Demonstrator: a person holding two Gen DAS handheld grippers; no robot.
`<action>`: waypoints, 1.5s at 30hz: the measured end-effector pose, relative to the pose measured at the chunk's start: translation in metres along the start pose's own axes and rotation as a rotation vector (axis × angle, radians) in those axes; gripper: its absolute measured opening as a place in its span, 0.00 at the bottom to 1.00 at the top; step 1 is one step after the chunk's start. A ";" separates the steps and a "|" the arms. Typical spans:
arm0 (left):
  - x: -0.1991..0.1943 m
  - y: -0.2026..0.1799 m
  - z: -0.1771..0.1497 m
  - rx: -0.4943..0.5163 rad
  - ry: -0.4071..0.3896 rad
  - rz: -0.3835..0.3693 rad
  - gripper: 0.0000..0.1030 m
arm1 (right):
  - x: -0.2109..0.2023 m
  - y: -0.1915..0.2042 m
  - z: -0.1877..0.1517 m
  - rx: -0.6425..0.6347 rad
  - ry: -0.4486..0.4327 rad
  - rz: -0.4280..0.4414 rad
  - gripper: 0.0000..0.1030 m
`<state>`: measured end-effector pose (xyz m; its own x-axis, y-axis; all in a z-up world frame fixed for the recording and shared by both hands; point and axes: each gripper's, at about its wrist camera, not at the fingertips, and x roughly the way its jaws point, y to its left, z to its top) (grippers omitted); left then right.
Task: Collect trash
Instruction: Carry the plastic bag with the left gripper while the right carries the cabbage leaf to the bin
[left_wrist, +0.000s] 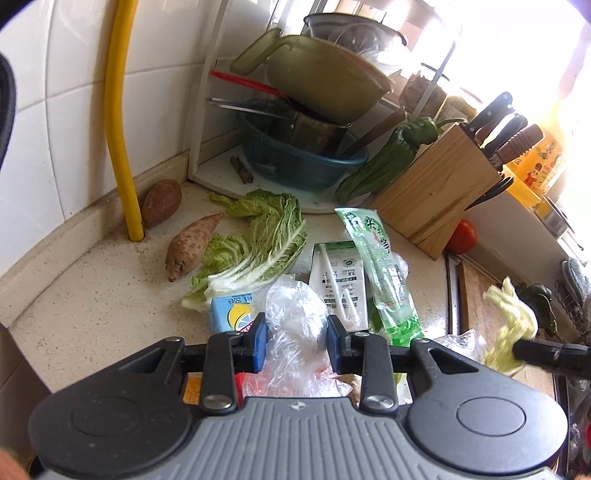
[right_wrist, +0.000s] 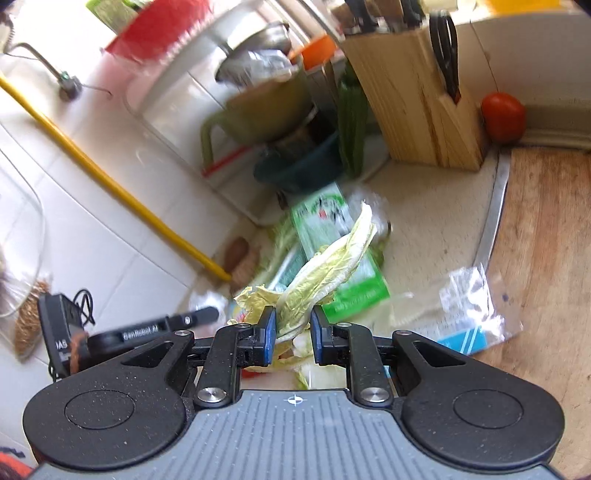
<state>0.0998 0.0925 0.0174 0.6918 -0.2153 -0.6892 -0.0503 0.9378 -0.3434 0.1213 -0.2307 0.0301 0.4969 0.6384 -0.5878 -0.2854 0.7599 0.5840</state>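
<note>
Right wrist: blurred; right gripper (right_wrist: 293, 334) pinches cabbage leaf (right_wrist: 325, 269).

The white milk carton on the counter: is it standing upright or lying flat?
Lying flat: the white milk carton rests face up on the counter, beside the green packet.

The left gripper (left_wrist: 296, 341) hangs over the counter (left_wrist: 92, 306), its blue pads either side of a crumpled clear plastic bag (left_wrist: 295, 321). Beyond lie a white carton (left_wrist: 338, 277), a green wrapper (left_wrist: 380, 269) and cabbage leaves (left_wrist: 258, 240).
</note>
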 end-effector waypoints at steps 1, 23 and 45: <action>-0.004 -0.002 -0.001 0.004 -0.007 0.004 0.29 | -0.003 0.000 0.000 -0.007 -0.013 -0.001 0.25; -0.049 -0.060 -0.040 0.071 -0.062 0.167 0.29 | -0.016 -0.040 -0.016 -0.014 -0.020 0.022 0.23; -0.080 -0.044 -0.100 -0.058 -0.035 0.257 0.29 | 0.003 -0.011 -0.041 -0.070 0.123 0.129 0.23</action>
<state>-0.0259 0.0408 0.0239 0.6752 0.0382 -0.7367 -0.2681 0.9431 -0.1968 0.0921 -0.2323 -0.0013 0.3495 0.7382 -0.5770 -0.3989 0.6744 0.6213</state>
